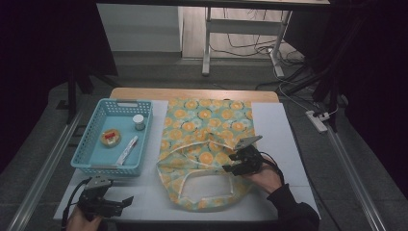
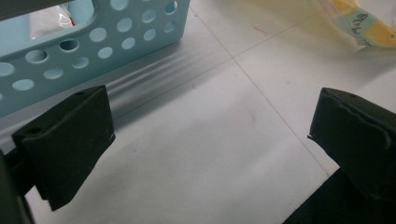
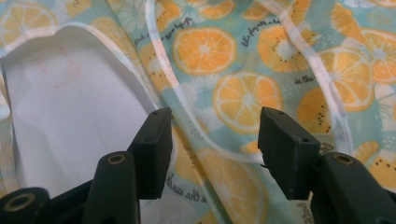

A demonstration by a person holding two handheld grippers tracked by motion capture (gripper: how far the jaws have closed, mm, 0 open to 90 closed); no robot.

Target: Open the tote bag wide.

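A cloth bag [image 1: 207, 130] printed with orange slices on teal lies flat in the middle of the white mat, its handle loop [image 1: 204, 188] toward the front edge. My right gripper [image 1: 230, 162] hovers over the bag's front right part, beside the loop. In the right gripper view its jaws [image 3: 215, 140] stand apart just above the fabric [image 3: 205, 46], with a white-trimmed edge [image 3: 219, 147] running between them and nothing pinched. My left gripper [image 1: 126, 202] rests low at the front left, open [image 2: 210, 135] over bare mat.
A light blue perforated basket [image 1: 91, 139] sits at the left, close ahead of the left gripper [image 2: 93, 42]. It holds a small jar [image 1: 139, 121], a round red-and-yellow item [image 1: 110, 137] and a white pen-like tube [image 1: 127, 150]. Bare mat [image 1: 279, 125] lies right of the bag.
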